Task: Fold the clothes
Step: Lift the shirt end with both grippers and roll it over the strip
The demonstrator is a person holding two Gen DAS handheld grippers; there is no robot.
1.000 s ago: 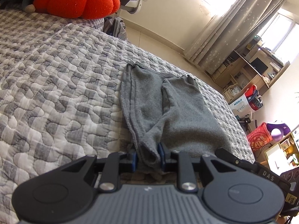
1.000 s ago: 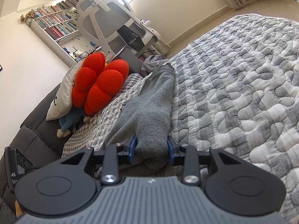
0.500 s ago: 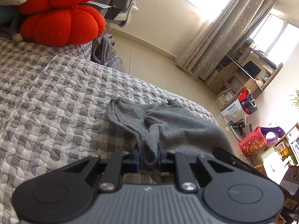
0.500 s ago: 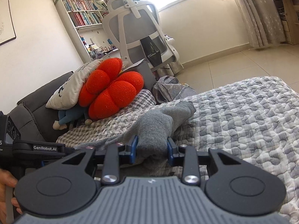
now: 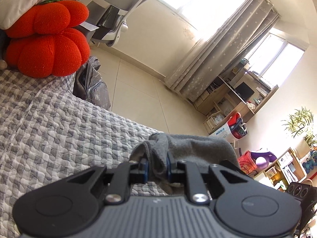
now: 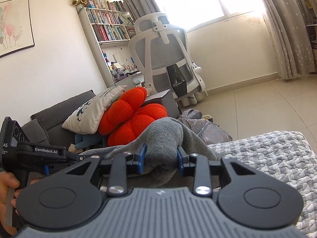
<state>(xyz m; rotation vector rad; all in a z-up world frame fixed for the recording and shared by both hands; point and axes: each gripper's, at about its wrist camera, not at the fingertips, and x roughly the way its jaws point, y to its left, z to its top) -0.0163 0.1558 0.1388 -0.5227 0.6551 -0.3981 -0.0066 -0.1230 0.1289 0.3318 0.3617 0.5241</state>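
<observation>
cushion (image 6: 132,117) on bed (image 6: 267,154) | pillow (image 6: 93,111) against cushion | chair (image 6: 166,63) behind | backpack (image 6: 204,127) beside bed

Daylight is blowing out the windows (image 6: 190,2) into white glare; fisheye is bending edges — foreground staying sharp.

There is one grey garment (image 5: 190,146), two grippers, left (image 5: 157,167) and right (image 6: 161,155), one orange pumpkin cushion (image 6: 134,117), one white pillow (image 6: 93,111), one office chair (image 6: 168,59), one quilt (image 5: 59,123).
</observation>
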